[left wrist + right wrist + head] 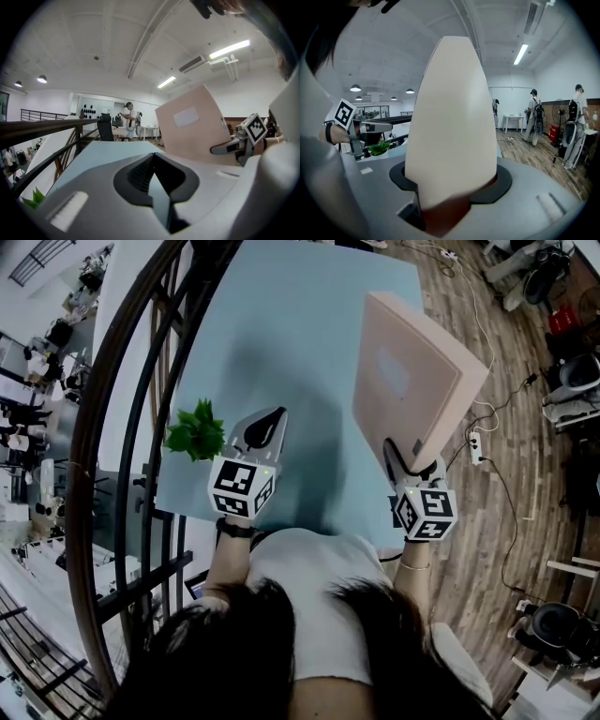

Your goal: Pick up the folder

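- Dark hair and a white top filled the bottom of the head view, with both hand-held grippers just ahead of them.
- The right gripper [412, 463] had its jaws clamped on the lower end of the folder [412, 381]. In its own view the pale, thick folder [452, 117] rose straight out from between the jaws.
- The folder stood nearly upright, tilted a little, over the right-hand edge of the light blue table [300, 324]. It looked lifted clear of the top, though the contact line was not plainly shown.
- The left gripper [262, 430] was closed on nothing and sat over the table's near side, just beside a small green plant [195, 432] and well apart from the folder.
- A dark curved railing [122, 409] ran along the table's left side.
- Judged from this, the pick-up was essentially made and the step in hand was a steady hold.
- With only one end gripped, the tall folder would likely want to swing or sag, so a firm squeeze, a level wrist and a slow, straight lift would suit.
- Slipping out toward the floor at the right seemed the main risk.
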Demonstrator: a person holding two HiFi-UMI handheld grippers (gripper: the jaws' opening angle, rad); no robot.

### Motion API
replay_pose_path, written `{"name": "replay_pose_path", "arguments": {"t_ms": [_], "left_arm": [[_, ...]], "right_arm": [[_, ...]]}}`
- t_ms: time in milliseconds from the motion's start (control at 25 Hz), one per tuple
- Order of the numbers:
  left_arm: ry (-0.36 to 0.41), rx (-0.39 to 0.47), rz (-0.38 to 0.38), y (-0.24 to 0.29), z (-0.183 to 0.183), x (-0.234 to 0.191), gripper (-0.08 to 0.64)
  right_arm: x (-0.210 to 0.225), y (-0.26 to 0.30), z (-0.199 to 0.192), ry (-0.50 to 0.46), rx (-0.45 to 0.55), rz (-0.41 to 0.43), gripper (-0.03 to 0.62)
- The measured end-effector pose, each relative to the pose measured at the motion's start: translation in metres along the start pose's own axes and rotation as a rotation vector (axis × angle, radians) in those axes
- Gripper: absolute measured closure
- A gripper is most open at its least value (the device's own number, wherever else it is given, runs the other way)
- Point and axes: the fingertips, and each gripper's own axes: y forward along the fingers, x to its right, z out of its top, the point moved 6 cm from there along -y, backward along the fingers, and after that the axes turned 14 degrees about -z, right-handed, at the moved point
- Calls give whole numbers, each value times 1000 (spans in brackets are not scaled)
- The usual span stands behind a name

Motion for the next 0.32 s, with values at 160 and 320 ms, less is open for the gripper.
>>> {"name": "replay_pose_path", "arguments": {"t_ms": [160,320], "left_arm": [[0,2,-1,-1,0,0,503],[2,0,1,-1,-1,-1,503]], "right_arm": [[0,0,0,0,-2,-1,325],[-1,0,-1,-3,-3,0,325]]}}
